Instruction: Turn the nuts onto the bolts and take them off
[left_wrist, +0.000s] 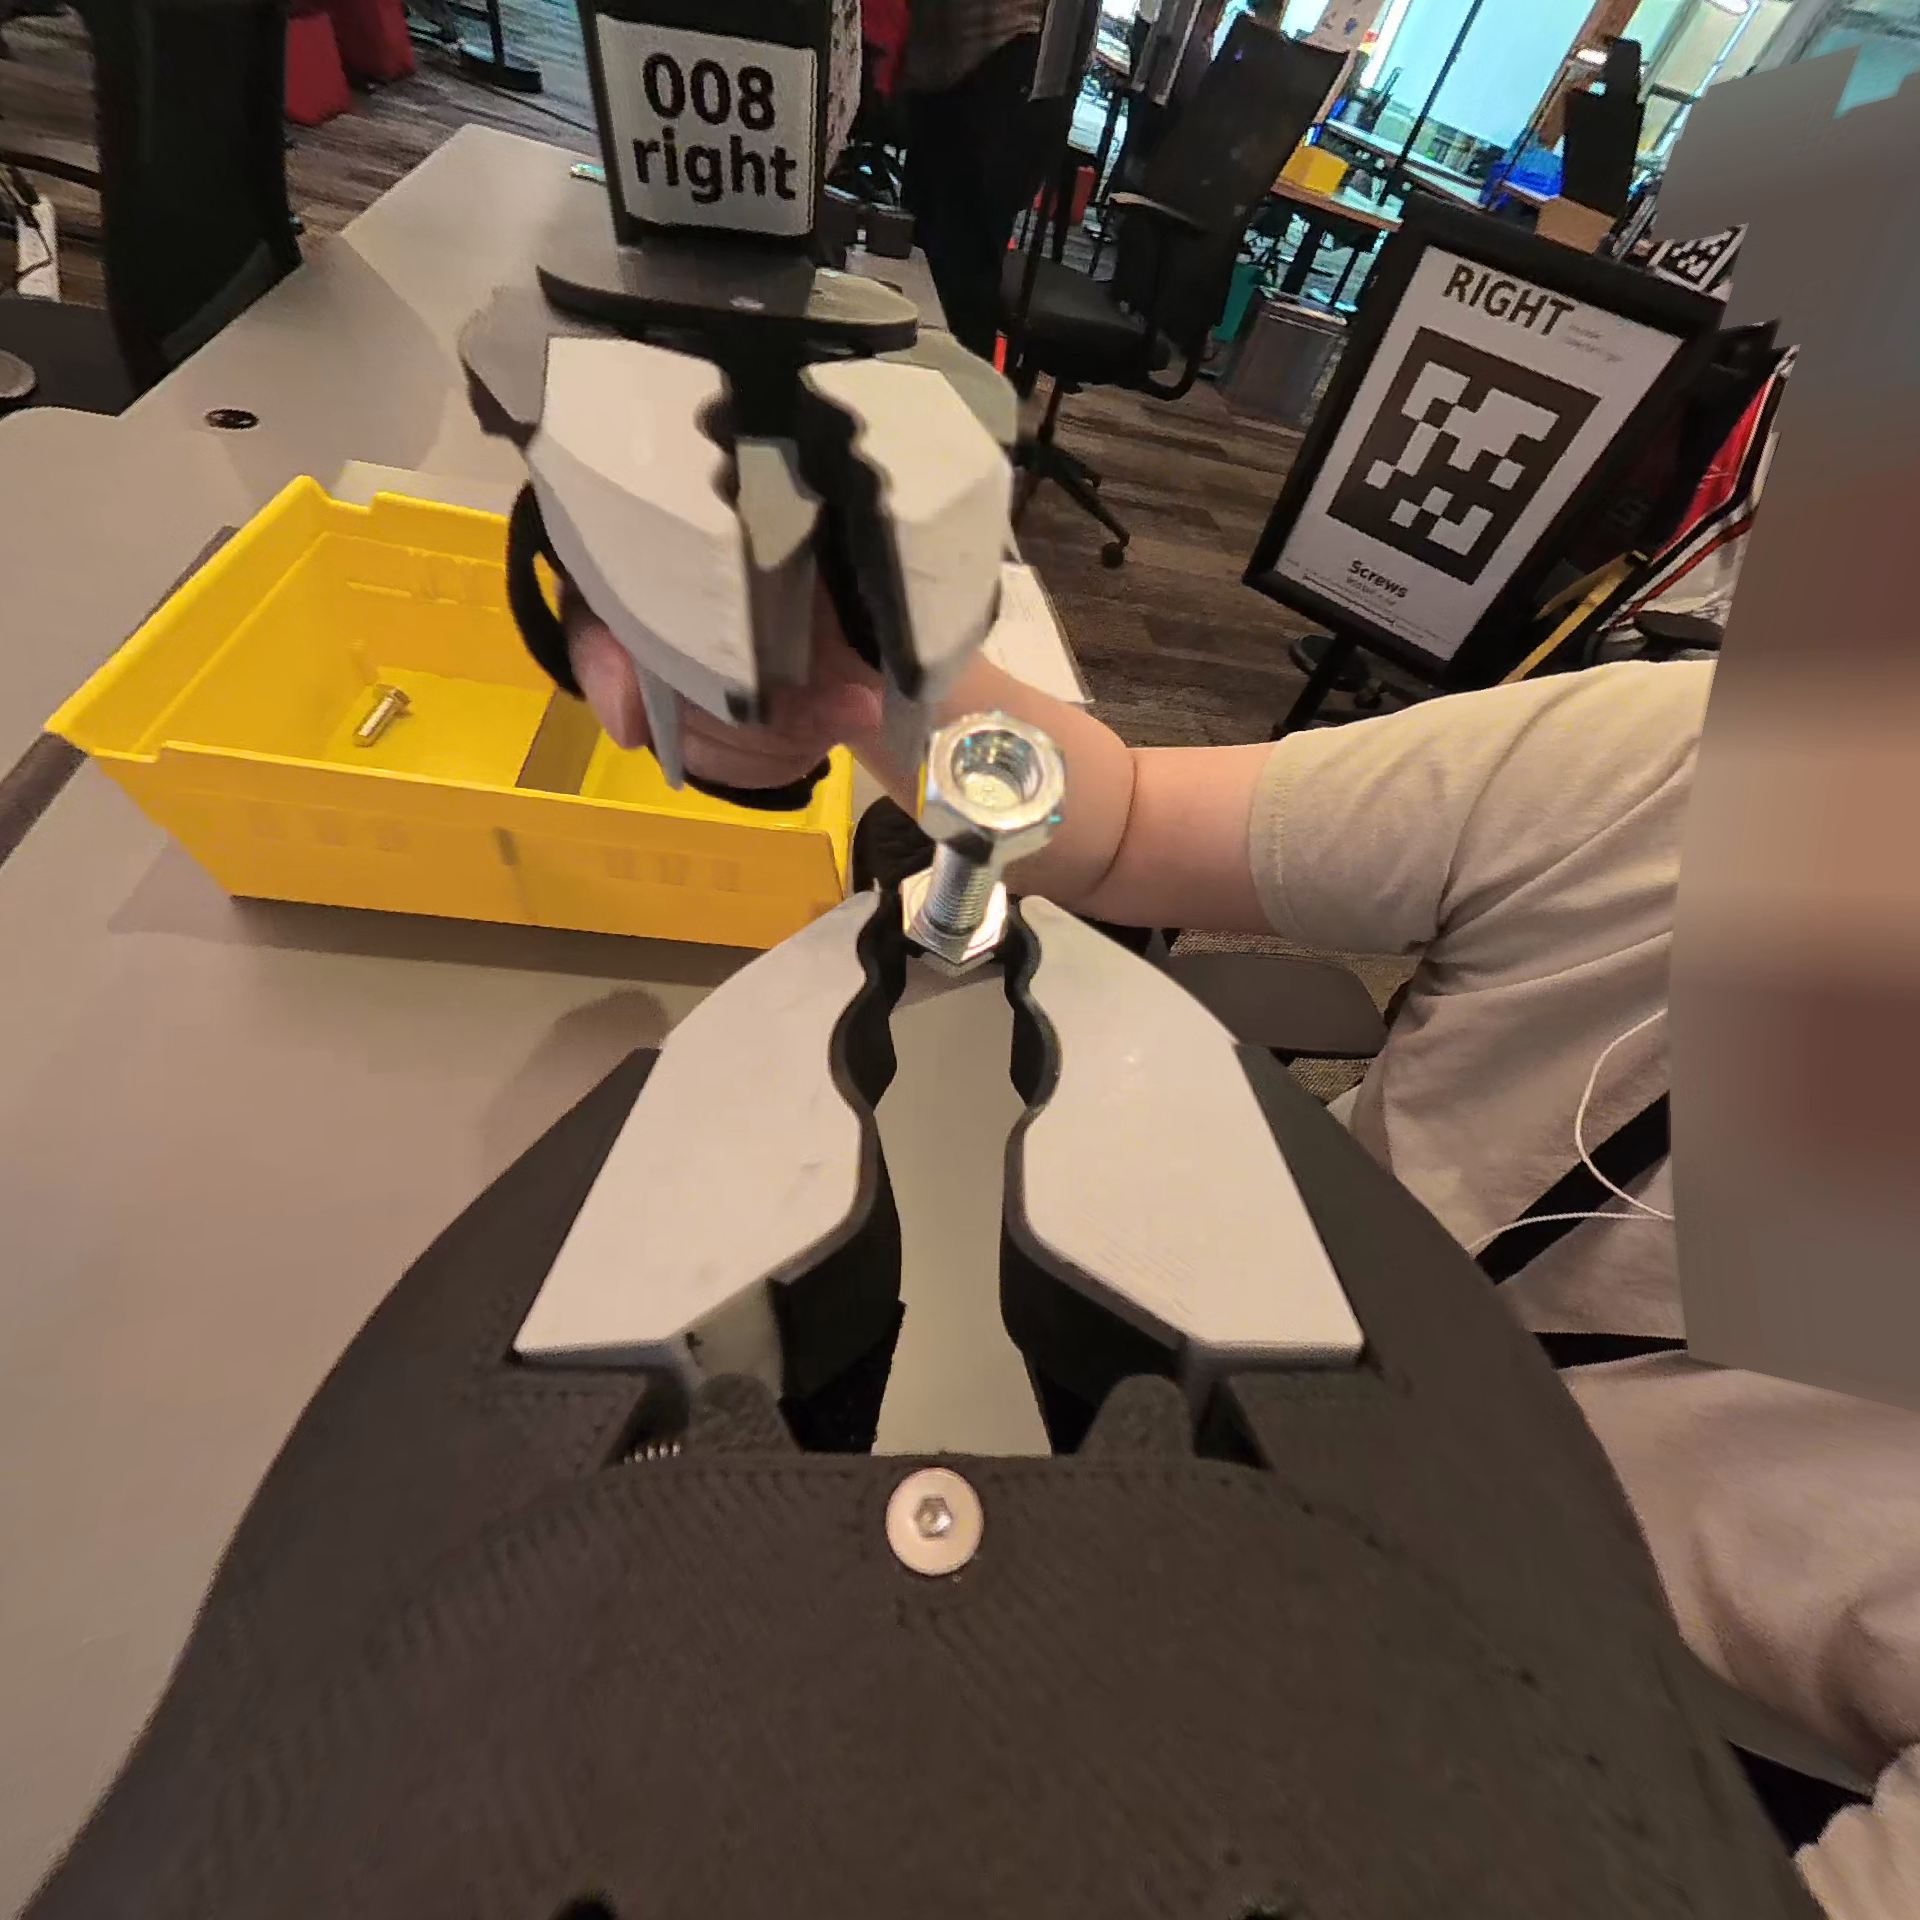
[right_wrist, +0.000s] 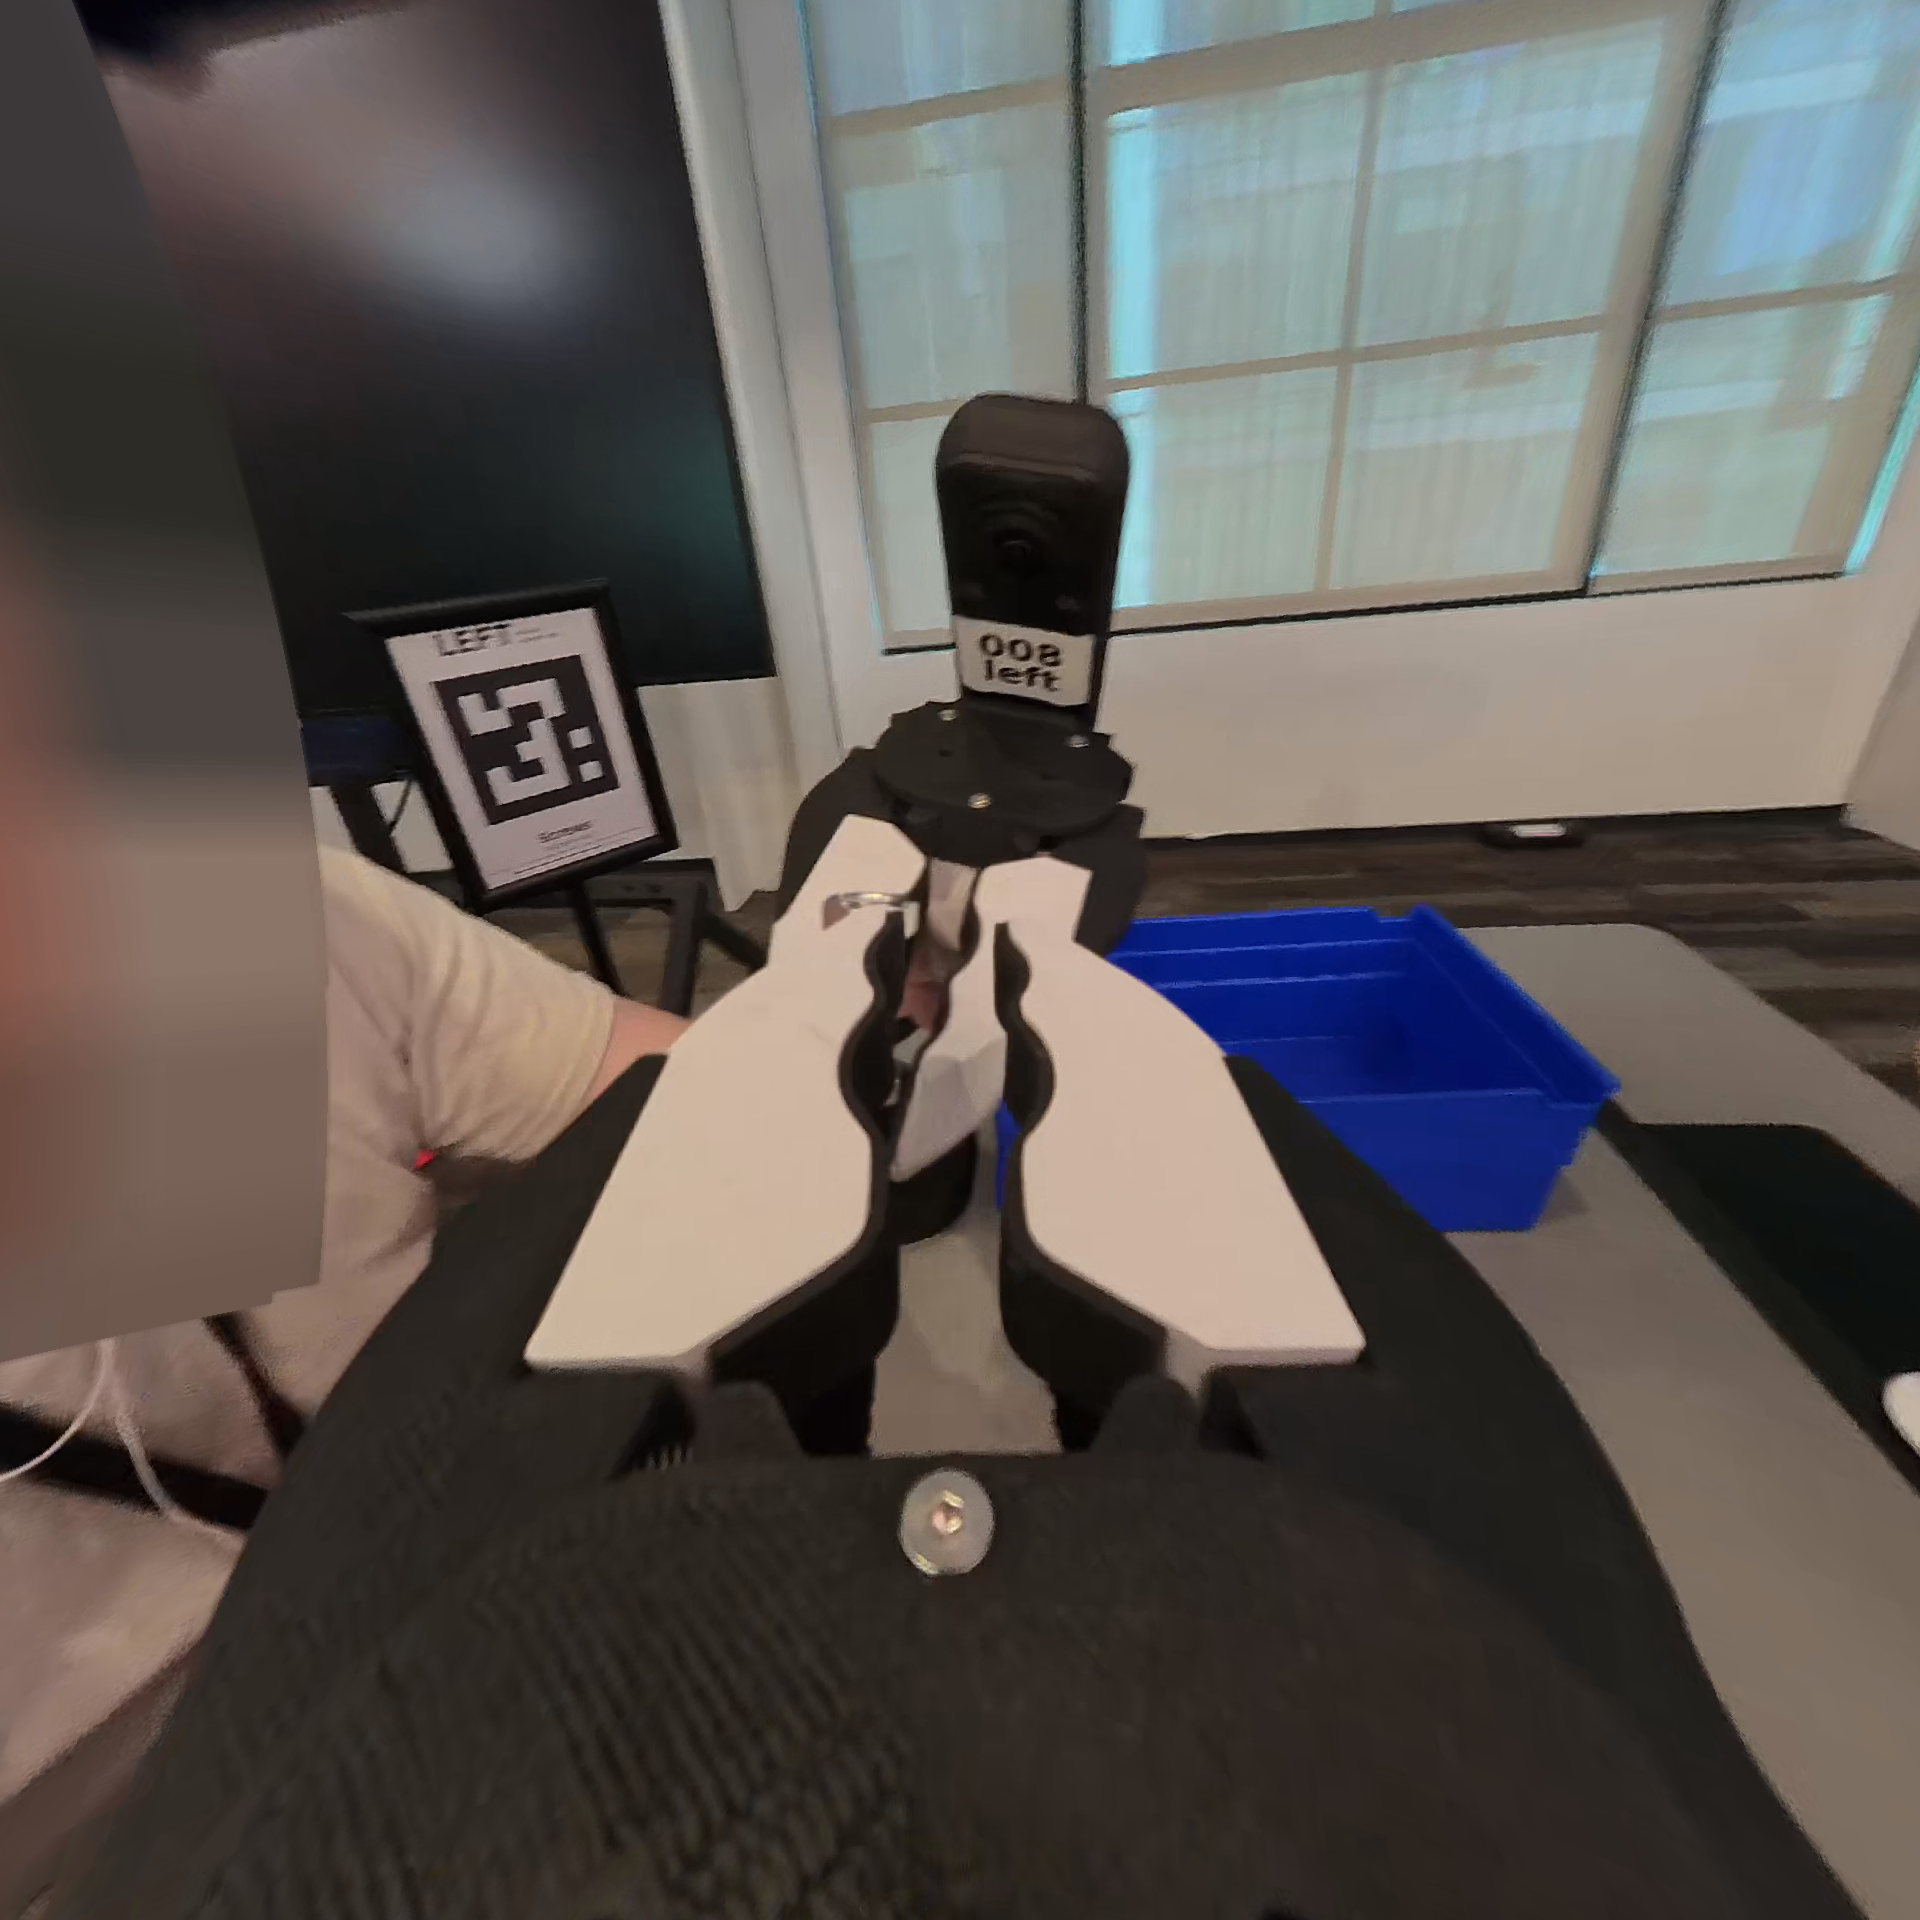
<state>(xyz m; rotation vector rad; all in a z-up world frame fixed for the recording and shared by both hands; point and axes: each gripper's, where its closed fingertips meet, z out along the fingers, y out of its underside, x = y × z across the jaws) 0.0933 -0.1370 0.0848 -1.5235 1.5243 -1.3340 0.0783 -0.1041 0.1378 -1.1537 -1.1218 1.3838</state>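
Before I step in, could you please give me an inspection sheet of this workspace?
Surface: grey table.
Job's things: bolt carrying a nut at its far end; small brass-coloured bolt in the yellow bin.
Clutter: blue bin on the table.
Grippers: left gripper shut on the bolt; right gripper slightly open, gripping nothing.
Cables: white cord across the person's shirt.
Surroundings: marker sign on a stand, office chairs, windows.
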